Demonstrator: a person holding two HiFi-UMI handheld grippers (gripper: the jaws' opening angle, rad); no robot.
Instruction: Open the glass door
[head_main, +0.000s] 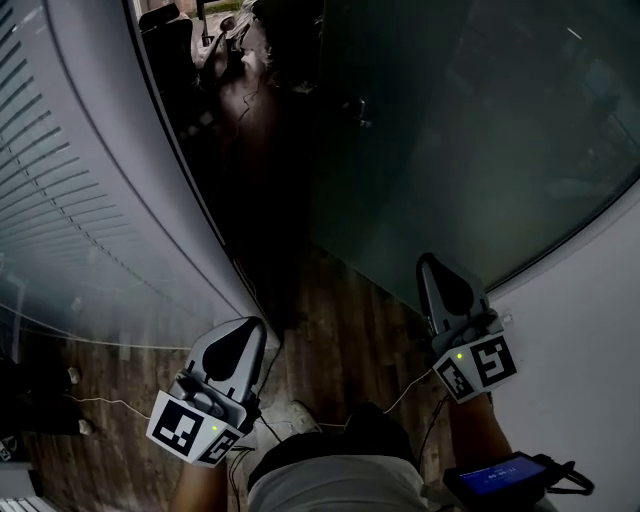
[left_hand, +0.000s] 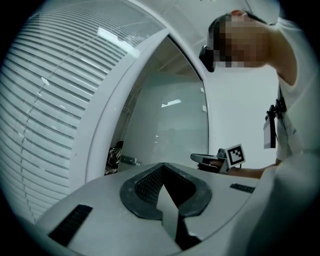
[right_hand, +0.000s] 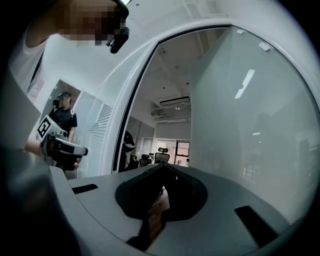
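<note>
Glass door (head_main: 470, 130): frosted panel swung away from its frame, filling the upper right of the head view; free edge well apart from the striped wall.
Doorway: dark gap between the panel's edge and the frame, wide enough to show office chairs (right_hand: 162, 154) in the room beyond.
Door handle (left_hand: 127, 161): metal lever at the panel's left edge in the left gripper view; nothing on it.
Striped glass wall (head_main: 60, 200): fixed, left of the opening, with a pale frame post beside it.
Wood floor (head_main: 350, 340): bare boards running through the opening.
Left gripper (head_main: 248, 330): low at the left of the head view, pointing level toward the opening; tips pressed together, nothing between them; apart from door and wall alike.
Right gripper (head_main: 432, 265): near the foot of the panel by the white wall (head_main: 590, 330), pointing level; tips closed tight, nothing held; not touching the glass as far as visible.
Small lit device (head_main: 500, 478): at the lower right edge, by the person's right forearm.
Done, by the look of it: latch released and panel swung clear, so the main step appears complete.
Left, by the look of it: little or nothing; at most a push to set the panel wider.
Unclear: whether the panel rests at its full swing, since the hinge side lies outside all three views.
</note>
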